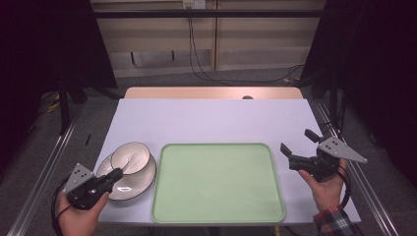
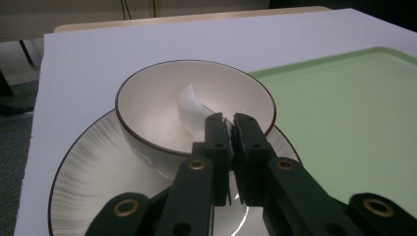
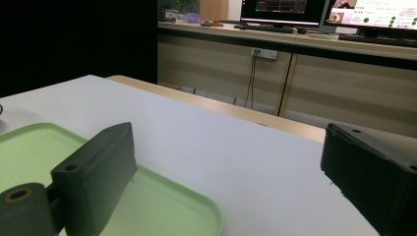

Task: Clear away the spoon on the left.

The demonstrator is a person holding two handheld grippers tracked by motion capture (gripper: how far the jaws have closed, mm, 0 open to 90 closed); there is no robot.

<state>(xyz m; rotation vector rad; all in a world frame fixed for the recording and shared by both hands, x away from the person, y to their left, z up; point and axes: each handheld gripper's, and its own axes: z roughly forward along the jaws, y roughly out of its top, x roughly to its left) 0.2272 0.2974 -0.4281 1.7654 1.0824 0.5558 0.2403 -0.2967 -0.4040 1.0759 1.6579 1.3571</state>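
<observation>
Grasp step in hand: left gripper (image 2: 231,120) clenched on the near rim of the bowl (image 2: 162,105), which sits on the plate (image 2: 83,182) at nine o'clock of the tray (image 1: 219,184); right gripper (image 1: 297,140) released, idle; next, a level lift trayward

Open desk (image 1: 211,118) along the whole far edge, from far-left to far-right corner. Near the middle of the near edge, blocked low by the flat green tray (image 1: 218,183), passable above its shallow rim. At the near-left corner, blocked by a bowl (image 1: 131,157) stacked on a plate (image 1: 129,189), just beside the tray's left rim. Narrow bare strip along the right edge.
</observation>
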